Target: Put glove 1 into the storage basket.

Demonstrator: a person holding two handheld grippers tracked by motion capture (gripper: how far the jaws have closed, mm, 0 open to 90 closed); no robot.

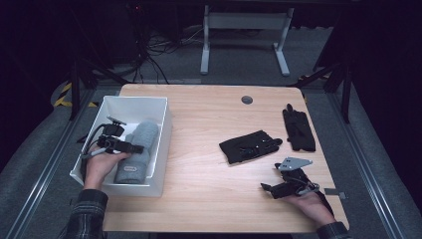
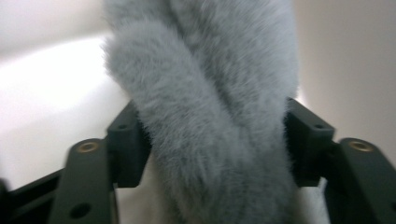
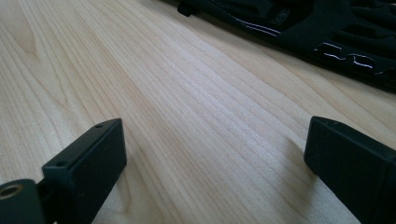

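Left gripper point(image 2: 205, 140): jaws flank the grey fuzzy mitten point(image 2: 205, 116) in the white bin point(image 1: 164, 107); pad contact unclear behind fur.
Right gripper point(image 3: 215, 154): jaws spread, empty, over table point(image 3: 187, 116).
Black glove point(image 3: 303, 28): cropped at frame top.

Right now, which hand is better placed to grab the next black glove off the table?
Right. The right gripper rests open on the table just short of the nearer black glove. The left gripper is in the white bin, jaws around the grey fuzzy glove.

I am seeing a light wooden table point(image 1: 199, 164). A white box point(image 1: 160, 149) is standing on its left side, and two black gloves point(image 1: 247, 146) point(image 1: 298, 130) are lying toward the right.
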